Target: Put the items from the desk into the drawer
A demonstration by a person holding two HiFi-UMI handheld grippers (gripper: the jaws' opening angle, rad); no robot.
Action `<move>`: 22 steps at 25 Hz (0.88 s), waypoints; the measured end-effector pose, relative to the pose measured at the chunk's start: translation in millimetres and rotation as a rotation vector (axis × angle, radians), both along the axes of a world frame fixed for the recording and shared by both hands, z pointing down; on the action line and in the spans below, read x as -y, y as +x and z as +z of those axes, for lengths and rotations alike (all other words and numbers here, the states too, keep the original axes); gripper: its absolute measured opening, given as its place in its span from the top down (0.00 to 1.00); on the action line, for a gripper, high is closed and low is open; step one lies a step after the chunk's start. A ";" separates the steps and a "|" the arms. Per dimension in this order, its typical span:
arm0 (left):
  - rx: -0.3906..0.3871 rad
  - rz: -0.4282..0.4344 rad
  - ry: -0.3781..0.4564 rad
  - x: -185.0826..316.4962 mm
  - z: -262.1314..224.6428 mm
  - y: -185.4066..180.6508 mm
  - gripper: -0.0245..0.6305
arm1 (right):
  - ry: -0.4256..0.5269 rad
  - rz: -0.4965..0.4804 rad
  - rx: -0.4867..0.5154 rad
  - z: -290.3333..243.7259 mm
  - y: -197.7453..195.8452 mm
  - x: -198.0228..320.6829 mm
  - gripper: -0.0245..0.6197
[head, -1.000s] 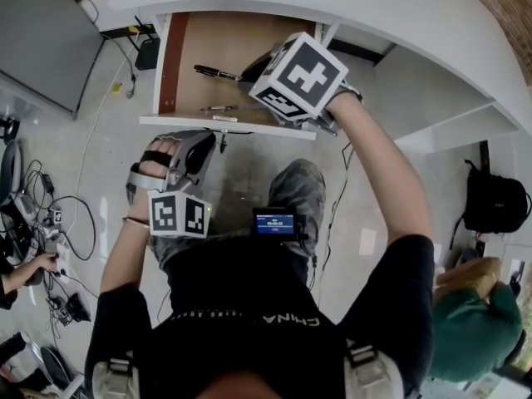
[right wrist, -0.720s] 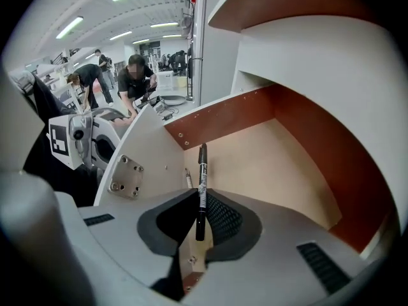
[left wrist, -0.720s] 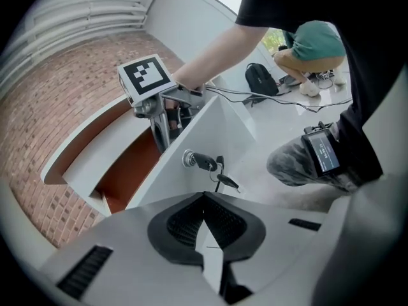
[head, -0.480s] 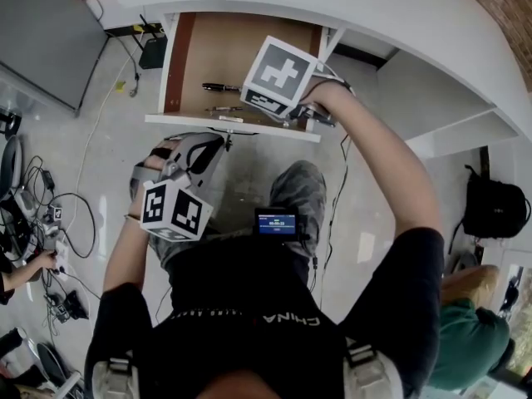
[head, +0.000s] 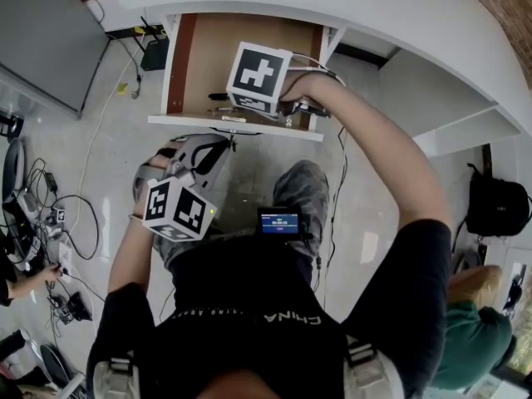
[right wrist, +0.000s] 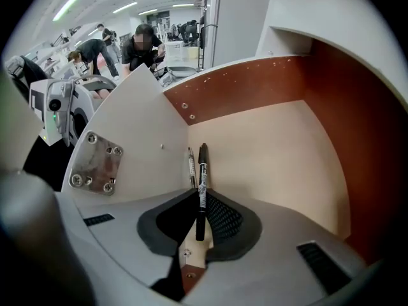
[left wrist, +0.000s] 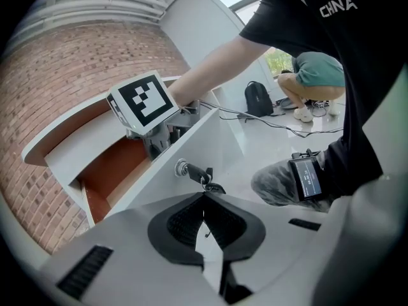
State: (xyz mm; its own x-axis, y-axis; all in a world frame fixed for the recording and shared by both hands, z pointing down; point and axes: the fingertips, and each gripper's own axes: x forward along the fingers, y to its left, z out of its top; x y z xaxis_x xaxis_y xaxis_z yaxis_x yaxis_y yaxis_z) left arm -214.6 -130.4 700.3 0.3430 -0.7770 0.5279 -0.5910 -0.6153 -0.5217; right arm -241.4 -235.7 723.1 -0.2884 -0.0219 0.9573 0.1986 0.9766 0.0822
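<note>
The drawer stands pulled open under the white desk, its floor tan and its side brown. My right gripper is inside it, shut on a black marker pen that points along the white front wall toward the drawer's corner. A thin silver pen lies on the floor against that wall, also visible from above as the silver pen. My left gripper hangs shut and empty just below the drawer front, near the key in its lock.
The person's knees and a wrist screen sit under the drawer. Cables litter the floor at left. A black bag stands on the floor at right. Another person in green crouches at right.
My right gripper has carried the black pen leftward and lower into the drawer, toward the front wall. The left gripper has stayed close to where it was, below the drawer front.
</note>
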 end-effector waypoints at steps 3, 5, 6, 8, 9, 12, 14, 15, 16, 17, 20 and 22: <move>-0.007 -0.002 -0.004 0.3 -0.1 -0.4 0.94 | 0.002 -0.018 -0.033 6.9 -0.3 -1.8 0.89; -0.012 -0.008 -0.004 0.1 -0.3 -2.0 0.94 | 0.003 -0.025 -0.058 11.7 0.1 -2.6 0.89; -0.013 -0.010 -0.005 0.0 0.0 -2.8 0.94 | 0.004 -0.027 -0.070 13.9 0.4 -2.7 0.89; -0.017 -0.014 -0.009 0.3 0.7 -4.3 0.94 | 0.001 -0.032 -0.090 17.5 1.0 -2.7 0.89; -0.021 -0.016 -0.011 0.7 1.1 -4.8 0.94 | 0.000 -0.034 -0.099 19.3 1.5 -2.4 0.89; -0.021 -0.021 -0.014 2.7 3.2 -6.0 0.94 | 0.000 -0.040 -0.130 25.1 4.0 -0.5 0.89; -0.018 -0.021 -0.016 3.2 4.7 -6.0 0.94 | -0.003 -0.041 -0.146 28.7 5.6 0.3 0.89; -0.018 -0.022 -0.017 3.5 5.0 -5.9 0.94 | -0.005 -0.041 -0.153 30.5 6.2 0.5 0.89; -0.019 -0.023 -0.017 3.8 5.1 -5.9 0.94 | -0.006 -0.042 -0.159 32.2 6.9 0.6 0.89; -0.021 -0.024 -0.016 4.2 5.2 -5.8 0.94 | -0.007 -0.042 -0.164 33.8 7.5 0.7 0.89; -0.020 -0.027 -0.014 5.5 5.5 -5.9 0.94 | -0.012 -0.041 -0.173 37.6 9.1 1.3 0.89; -0.013 -0.027 -0.013 5.9 6.4 -6.3 0.94 | -0.016 -0.038 -0.175 38.3 9.6 1.5 0.89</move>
